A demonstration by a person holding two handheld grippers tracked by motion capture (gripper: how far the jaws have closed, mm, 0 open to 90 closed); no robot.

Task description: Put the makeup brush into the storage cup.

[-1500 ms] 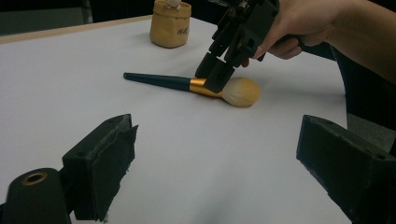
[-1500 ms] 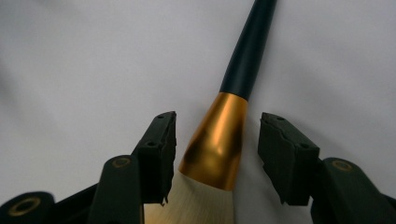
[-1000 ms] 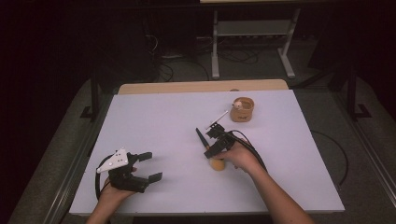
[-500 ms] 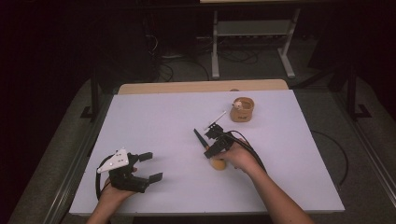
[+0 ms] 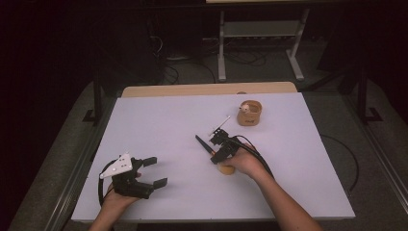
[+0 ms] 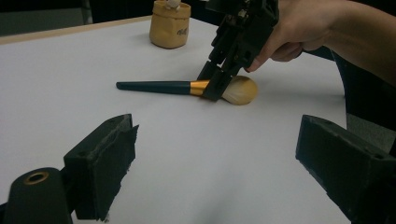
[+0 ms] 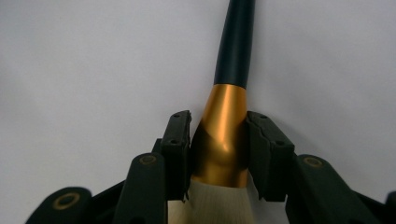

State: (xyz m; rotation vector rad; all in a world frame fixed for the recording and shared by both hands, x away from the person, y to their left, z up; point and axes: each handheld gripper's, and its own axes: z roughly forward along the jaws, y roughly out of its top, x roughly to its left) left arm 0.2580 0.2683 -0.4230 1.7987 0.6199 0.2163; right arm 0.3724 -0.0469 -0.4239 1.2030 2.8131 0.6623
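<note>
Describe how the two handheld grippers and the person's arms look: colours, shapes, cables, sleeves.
Both tools are black, with two blocky jaws on hinged links joined by brass-coloured pivot pins. The left gripper carries a pale grey three-cornered plate on top, and a black cable loops from its back. The right gripper trails a black cable past the wrist. Both forearms are bare, with no sleeves, gloves or markings visible.

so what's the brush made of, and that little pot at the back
Brush: the handle is dark, smooth, faintly glossy, perhaps lacquered wood or plastic. Its gold collar looks like polished metal, since it shows a bright sheen and reflections of the right tool clamped on it. The bristles are soft, pale and matte. Pot: tan, dull and slightly slumped, so possibly paper or fabric; hard to tell.
</note>
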